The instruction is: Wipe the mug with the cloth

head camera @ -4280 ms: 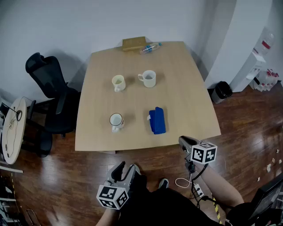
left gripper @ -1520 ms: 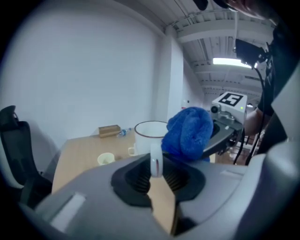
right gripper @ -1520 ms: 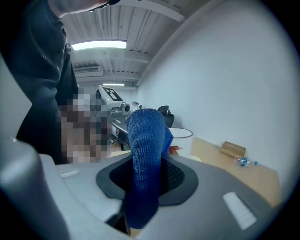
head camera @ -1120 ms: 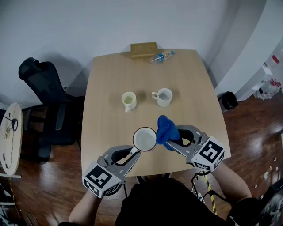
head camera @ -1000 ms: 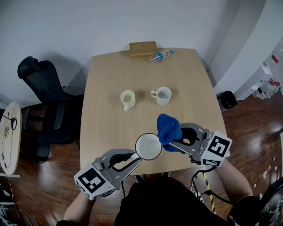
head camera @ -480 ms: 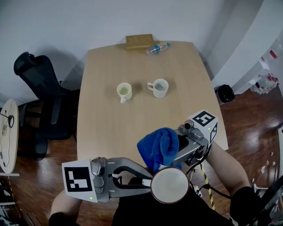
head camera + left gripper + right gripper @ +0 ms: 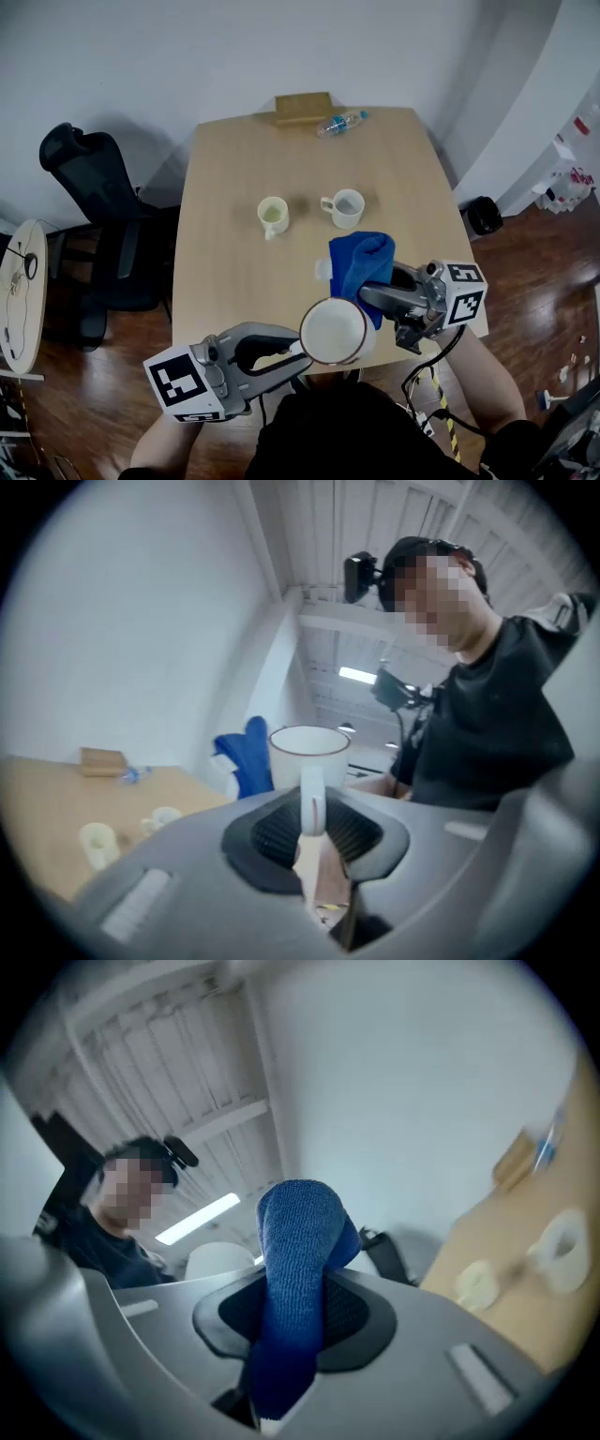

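Mug (image 7: pixel 335 331) position: raised above the near edge of the table (image 7: pixel 220 253), mouth up, carried by its handle. The left gripper (image 7: pixel 314 834) is clenched on that handle. Its gripper view shows the handle pinched between the ribbed pads, with the mug body upright beyond them. The right gripper (image 7: pixel 373 298) is clamped on the blue cloth (image 7: pixel 359 261), which bunches out past the jaws and sits just to the far right of the mug rim. No view confirms contact between cloth and mug; at most they touch at the rim.

Progress: both items are picked up and held close together in the air. No part of the cloth is inside the mug or wrapped around its wall, so the wiping appears to be at its very start or not yet begun. Remaining, by judgement: press the cloth to the rim, wall and interior, rub, then set both items down. A cream mug (image 7: pixel 273 214) and a white mug (image 7: pixel 346 207) stand near the table centre, well apart from the work.
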Demonstrator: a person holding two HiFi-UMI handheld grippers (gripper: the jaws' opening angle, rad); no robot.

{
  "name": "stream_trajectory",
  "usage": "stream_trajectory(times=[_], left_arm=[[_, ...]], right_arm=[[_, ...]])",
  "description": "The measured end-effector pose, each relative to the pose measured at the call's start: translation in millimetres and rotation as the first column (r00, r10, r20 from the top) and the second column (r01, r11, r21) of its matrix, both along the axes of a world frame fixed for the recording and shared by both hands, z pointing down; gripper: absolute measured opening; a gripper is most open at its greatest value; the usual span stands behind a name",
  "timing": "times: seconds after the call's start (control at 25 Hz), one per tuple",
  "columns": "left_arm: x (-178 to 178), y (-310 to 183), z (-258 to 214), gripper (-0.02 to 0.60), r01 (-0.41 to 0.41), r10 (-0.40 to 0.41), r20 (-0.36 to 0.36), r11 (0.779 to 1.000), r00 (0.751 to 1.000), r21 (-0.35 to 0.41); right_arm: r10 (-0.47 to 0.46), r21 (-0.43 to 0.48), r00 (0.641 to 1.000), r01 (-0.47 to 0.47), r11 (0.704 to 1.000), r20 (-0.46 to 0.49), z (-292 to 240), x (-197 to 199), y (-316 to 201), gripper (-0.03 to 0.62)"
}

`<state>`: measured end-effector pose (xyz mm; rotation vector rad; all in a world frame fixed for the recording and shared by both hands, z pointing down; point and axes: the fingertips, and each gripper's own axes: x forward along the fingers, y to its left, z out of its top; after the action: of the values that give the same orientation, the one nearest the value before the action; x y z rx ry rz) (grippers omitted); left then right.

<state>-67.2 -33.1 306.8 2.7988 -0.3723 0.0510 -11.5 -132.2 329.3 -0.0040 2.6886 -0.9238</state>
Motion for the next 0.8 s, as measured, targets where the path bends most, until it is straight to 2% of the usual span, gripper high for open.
stream_trajectory(times=[0.04,0.08,0.12,0.2,0.24,0.28,0.32,0.36,0.44,0.52,0.56,0.6,0.64,0.68,0.72,0.76,0.8], left_arm=[[-9,-18,3,0.063,0.118,-0.117,0.006,0.993,0.993,-0.014],[-19,-35,6,0.062,0.23,-0.229,0.021,0.973,0.973,-0.023],[-29,-52,11,0.061,0.328,-0.327,0.043,0.944,0.944,-0.026],[-45,-77,18,0.061,0.47,-0.467,0.074,0.882,0.881,-0.035],[-50,-86,20,0.061,0.517,-0.513,0.075,0.854,0.855,-0.054],[-51,-93,20,0.061,0.551,-0.547,0.067,0.83,0.834,-0.081],[-50,-97,20,0.061,0.574,-0.572,0.054,0.811,0.819,-0.111],[-47,-100,19,0.061,0.584,-0.586,0.034,0.799,0.81,-0.142],[-37,-100,14,0.061,0.571,-0.586,-0.024,0.796,0.81,-0.202],[-30,-95,8,0.061,0.536,-0.57,-0.09,0.807,0.817,-0.248],[-29,-91,5,0.061,0.52,-0.561,-0.117,0.814,0.82,-0.259],[-30,-88,2,0.061,0.505,-0.55,-0.138,0.822,0.824,-0.263],[-30,-85,0,0.061,0.491,-0.537,-0.152,0.832,0.83,-0.258],[-31,-82,-3,0.061,0.478,-0.523,-0.161,0.842,0.837,-0.249],[-31,-79,-6,0.061,0.465,-0.508,-0.168,0.853,0.845,-0.236],[-32,-77,-8,0.061,0.452,-0.491,-0.174,0.864,0.853,-0.222],[-33,-74,-11,0.061,0.439,-0.475,-0.178,0.875,0.862,-0.206]], right_arm=[[0.146,0.061,0.987,-0.141,0.988,-0.073,-2,13,-14,0.118],[0.283,0.145,0.95,-0.264,0.954,-0.134,-7,24,-24,0.118],[0.407,0.257,0.895,-0.357,0.898,-0.179,-15,31,-28,0.118],[0.598,0.513,0.775,-0.436,0.74,-0.205,-35,28,-22,0.118],[0.657,0.614,0.73,-0.434,0.659,-0.189,-44,17,-13,0.118],[0.691,0.686,0.702,-0.419,0.595,-0.171,-50,2,-2,0.118],[0.707,0.736,0.688,-0.39,0.553,-0.166,-50,-15,10,0.118],[0.712,0.777,0.679,-0.347,0.525,-0.178,-43,-30,20,0.118],[0.719,0.851,0.667,-0.25,0.463,-0.195,-28,-53,34,0.118],[0.73,0.898,0.666,-0.216,0.384,-0.152,-30,-63,40,0.118],[0.731,0.908,0.669,-0.214,0.361,-0.133,-34,-62,41,0.118],[0.728,0.912,0.674,-0.211,0.352,-0.125,-37,-60,41,0.118],[0.72,0.911,0.682,-0.207,0.357,-0.128,-40,-57,42,0.118],[0.707,0.904,0.693,-0.202,0.376,-0.139,-42,-54,43,0.118],[0.69,0.889,0.706,-0.202,0.411,-0.158,-44,-50,43,0.118],[0.668,0.859,0.722,-0.212,0.466,-0.184,-44,-45,43,0.118],[0.641,0.808,0.739,-0.239,0.538,-0.207,-46,-39,41,0.118]])
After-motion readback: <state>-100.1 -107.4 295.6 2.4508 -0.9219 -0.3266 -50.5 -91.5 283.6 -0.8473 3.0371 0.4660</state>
